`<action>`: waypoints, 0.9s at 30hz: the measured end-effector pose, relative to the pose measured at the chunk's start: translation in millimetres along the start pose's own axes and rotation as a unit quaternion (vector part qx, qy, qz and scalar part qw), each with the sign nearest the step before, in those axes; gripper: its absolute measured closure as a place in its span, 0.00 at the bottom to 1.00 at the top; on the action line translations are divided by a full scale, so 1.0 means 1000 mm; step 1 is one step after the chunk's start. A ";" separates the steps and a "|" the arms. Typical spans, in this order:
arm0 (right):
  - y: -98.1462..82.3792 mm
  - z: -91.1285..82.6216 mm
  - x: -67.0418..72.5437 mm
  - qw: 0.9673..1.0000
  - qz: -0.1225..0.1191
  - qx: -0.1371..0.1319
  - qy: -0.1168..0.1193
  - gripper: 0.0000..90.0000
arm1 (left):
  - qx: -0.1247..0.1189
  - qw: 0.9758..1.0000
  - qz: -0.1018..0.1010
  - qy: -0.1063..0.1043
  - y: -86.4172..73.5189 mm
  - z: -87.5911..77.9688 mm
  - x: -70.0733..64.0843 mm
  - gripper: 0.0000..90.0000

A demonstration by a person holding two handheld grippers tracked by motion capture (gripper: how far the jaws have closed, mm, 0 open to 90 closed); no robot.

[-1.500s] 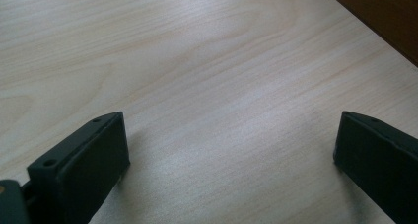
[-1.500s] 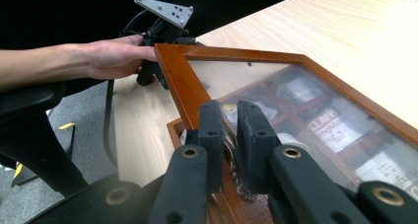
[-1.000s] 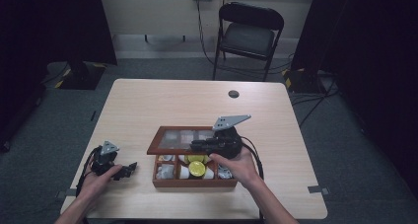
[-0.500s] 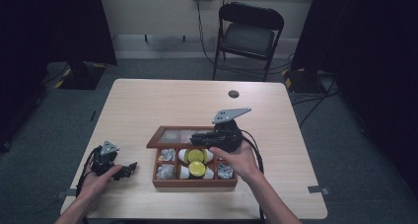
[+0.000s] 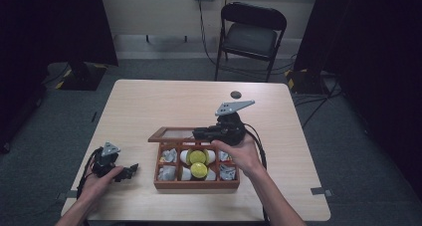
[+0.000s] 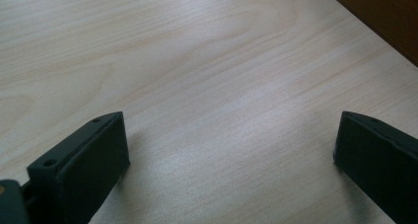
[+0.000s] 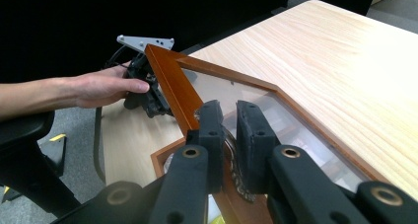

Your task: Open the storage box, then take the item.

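So the desk is a pale wood-grain top sitting on grey carpet, with dark curtains on both sides, a black folding chair behind it by the wall, and a small dark round thing near the far edge that's too tiny to make out. Toward the near side sits a wooden box split into compartments, with yellow-capped items in the middle ones and greyish wrapped bits in the others. Its glass-paned lid is lifted and tilted up off the box. The right claw is pinched together on the lid's front edge, seemingly on a little metal latch there, though that part is half hidden between the pads. In the high view the right hand reaches in over the box with the gripper lying roughly level, pointing left across the back of it, grey plate on top. The left claw is wide apart with nothing in it, just bare desk between the two pads. The left hand rests on the desk at the near left corner, well apart from the box, claw angled toward it.
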State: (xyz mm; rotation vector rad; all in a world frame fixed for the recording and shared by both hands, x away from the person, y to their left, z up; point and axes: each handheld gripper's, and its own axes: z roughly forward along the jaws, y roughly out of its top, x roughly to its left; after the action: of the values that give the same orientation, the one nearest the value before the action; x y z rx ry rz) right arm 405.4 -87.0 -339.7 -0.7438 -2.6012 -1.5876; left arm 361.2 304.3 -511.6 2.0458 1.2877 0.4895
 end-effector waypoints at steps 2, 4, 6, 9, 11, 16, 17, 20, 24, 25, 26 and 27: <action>0.003 0.000 -0.002 1.000 0.000 0.000 0.000 0.91 | 0.000 1.000 0.000 0.000 0.000 0.000 0.000 0.00; 0.005 -0.001 -0.003 1.000 0.002 0.001 0.001 0.91 | 0.000 1.000 0.000 0.000 0.000 0.000 0.000 0.00; 0.006 -0.001 -0.004 1.000 0.004 0.000 -0.001 0.91 | 0.000 1.000 0.000 0.000 0.000 0.000 0.000 0.00; 0.009 -0.001 -0.006 1.000 0.006 0.001 0.001 0.91 | -0.002 1.000 -0.002 0.000 0.000 0.000 0.000 0.00; 0.010 -0.001 -0.007 1.000 0.010 0.002 0.002 0.91 | 0.000 1.000 0.000 0.000 0.000 0.000 0.000 0.00; 0.012 -0.001 -0.008 1.000 0.011 0.003 0.003 0.91 | 0.000 1.000 0.000 0.000 0.000 0.000 0.000 0.00; 0.012 -0.001 -0.008 1.000 0.011 0.003 0.003 0.91 | 0.000 1.000 0.000 0.000 0.000 0.000 0.000 0.00; 0.013 -0.001 -0.008 1.000 0.012 0.004 0.003 0.91 | 0.004 1.000 0.001 -0.001 0.001 0.000 0.000 0.00; 0.014 -0.001 -0.009 1.000 0.013 0.004 0.003 0.91 | 0.003 1.000 -0.001 0.000 0.001 -0.001 0.001 0.01; 0.014 -0.001 -0.009 1.000 0.013 0.004 0.003 0.91 | 0.007 1.000 0.000 0.003 0.002 -0.002 0.001 0.03; 0.014 -0.001 -0.009 1.000 0.014 0.005 0.003 0.91 | 0.006 1.000 -0.001 0.003 0.002 -0.003 0.001 0.05; 0.014 -0.001 -0.009 1.000 0.014 0.004 0.003 0.91 | 0.005 1.000 -0.001 0.002 0.003 -0.004 0.001 0.09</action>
State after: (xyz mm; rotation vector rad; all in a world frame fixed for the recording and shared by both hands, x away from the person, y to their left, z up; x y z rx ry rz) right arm 418.4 -86.4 -329.8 -0.7714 -2.5804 -1.5676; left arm 361.0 305.7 -507.0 2.0535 1.2966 0.4881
